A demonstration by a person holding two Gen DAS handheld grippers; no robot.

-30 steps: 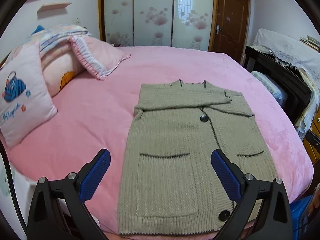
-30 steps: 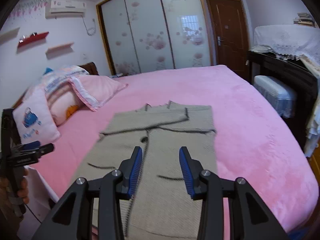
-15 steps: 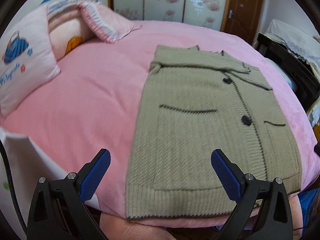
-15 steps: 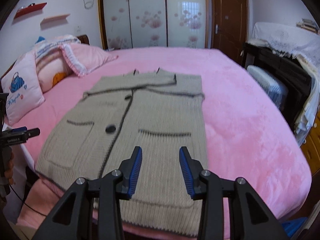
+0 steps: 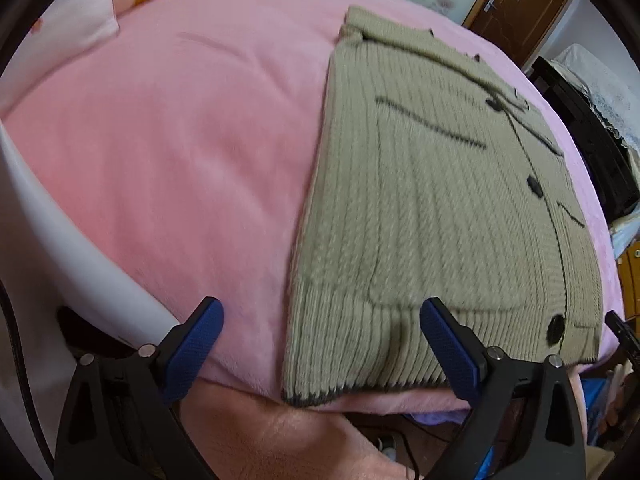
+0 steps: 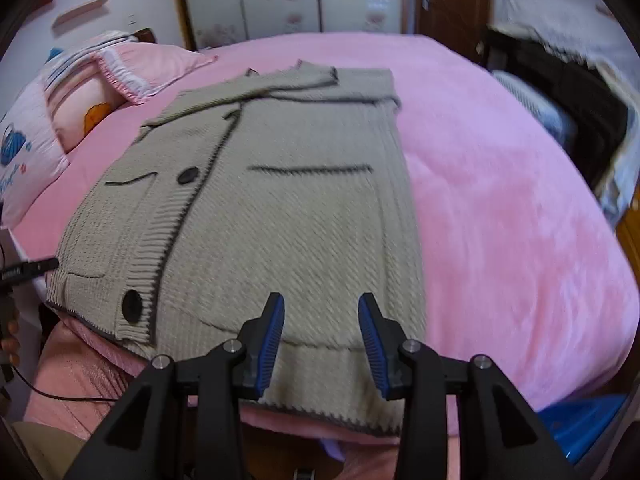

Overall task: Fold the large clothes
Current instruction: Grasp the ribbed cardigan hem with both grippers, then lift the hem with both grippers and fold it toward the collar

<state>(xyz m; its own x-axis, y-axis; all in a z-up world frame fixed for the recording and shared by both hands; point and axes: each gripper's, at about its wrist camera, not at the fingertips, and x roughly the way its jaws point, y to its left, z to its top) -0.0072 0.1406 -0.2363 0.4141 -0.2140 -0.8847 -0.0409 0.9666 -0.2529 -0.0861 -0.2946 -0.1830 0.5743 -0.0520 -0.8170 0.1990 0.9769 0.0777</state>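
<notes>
Since a second ago both my tongs have dropped toward the near hem of the beige ribbed knit cardigan with dark buttons [image 5: 432, 208], which lies flat on the pink plush bedspread [image 5: 192, 152]. My left tongs [image 5: 320, 344] gape wide, empty, straddling the hem's left corner; my right tongs [image 6: 322, 340] stand partly open, empty, above the hem's right part. Pink frilled pillows [image 6: 132, 68] sit far beyond, to the left
</notes>
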